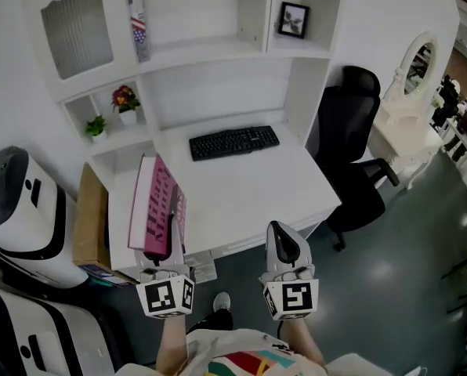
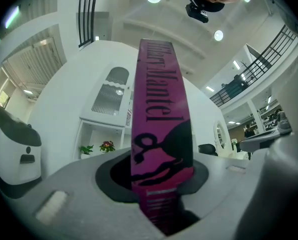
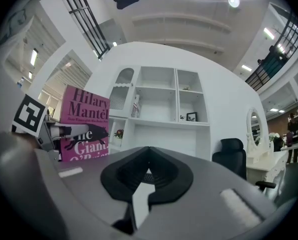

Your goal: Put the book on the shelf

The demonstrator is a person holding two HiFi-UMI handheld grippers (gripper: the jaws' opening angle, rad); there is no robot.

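Observation:
A pink book (image 1: 157, 206) with dark lettering stands upright in my left gripper (image 1: 160, 255), which is shut on its lower edge. It hangs over the left end of the white desk (image 1: 249, 186). In the left gripper view the book's spine (image 2: 161, 114) rises straight out from between the jaws of the left gripper (image 2: 159, 184). My right gripper (image 1: 280, 230) is beside it at the desk's front edge, shut and empty. The right gripper view shows the right gripper (image 3: 148, 170), the book's cover (image 3: 84, 124) at the left and the white shelf unit (image 3: 159, 99) ahead.
The shelf unit (image 1: 210, 49) above the desk holds one upright book (image 1: 138, 22), a framed picture (image 1: 294, 19) and two potted plants (image 1: 125, 100). A black keyboard (image 1: 233, 142) lies on the desk. A black office chair (image 1: 359, 155) stands right; a cardboard box (image 1: 90, 218) sits left.

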